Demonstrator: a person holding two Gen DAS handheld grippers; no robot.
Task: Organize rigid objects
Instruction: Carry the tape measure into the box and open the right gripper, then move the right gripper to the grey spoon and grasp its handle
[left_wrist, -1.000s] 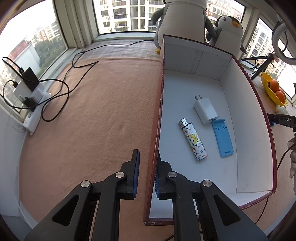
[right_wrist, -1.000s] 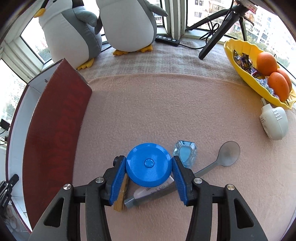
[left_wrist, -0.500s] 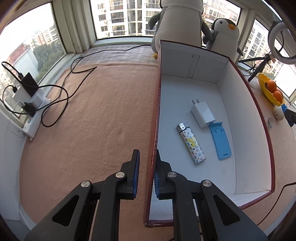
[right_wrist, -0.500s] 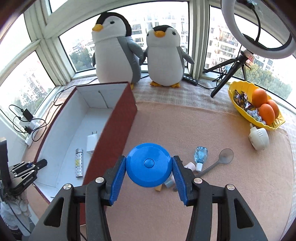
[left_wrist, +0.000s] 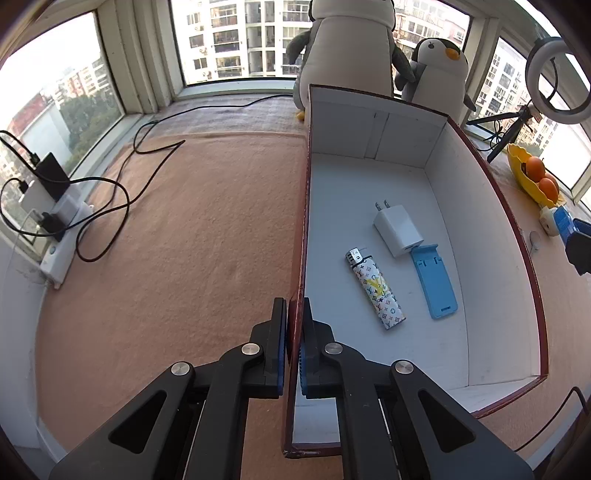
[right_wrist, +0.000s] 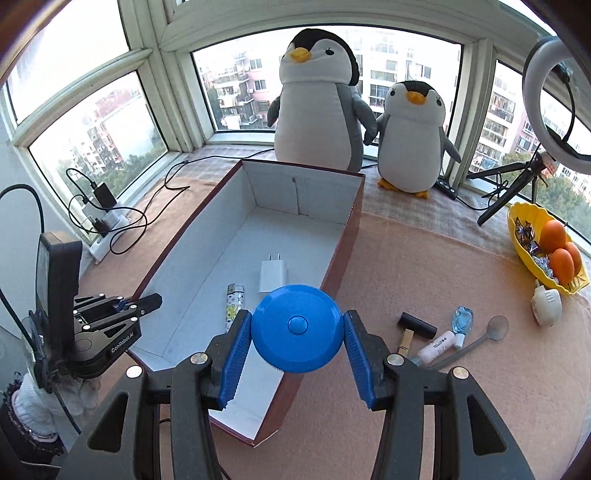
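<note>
The box (right_wrist: 258, 236), a long dark-red carton with a white inside, lies on the peach-covered bench (right_wrist: 424, 266) and is the biggest thing before me; my left tongs (left_wrist: 294, 314) are pinched narrow on its near left wall, one finger outside and one inside. My right tongs (right_wrist: 297, 332) hold the blue disc (right_wrist: 297, 330), a smooth round puck with a small raised button at its centre, clamped edge to edge between the blue pads, above the box's near right corner. Inside the box, ahead and to the right of my left tongs, lie a white charger (left_wrist: 397, 229) with its two prongs pointing away, a flat light-blue stand (left_wrist: 436, 282) touching the charger's near end, and a patterned lighter (left_wrist: 375, 288) just beside them. To the right of my right tongs, on the bench, sit a black cylinder (right_wrist: 417, 325), a small white tube (right_wrist: 437, 345), a little blue bottle (right_wrist: 463, 320) and a grey spoon (right_wrist: 480, 338), close together.
</note>
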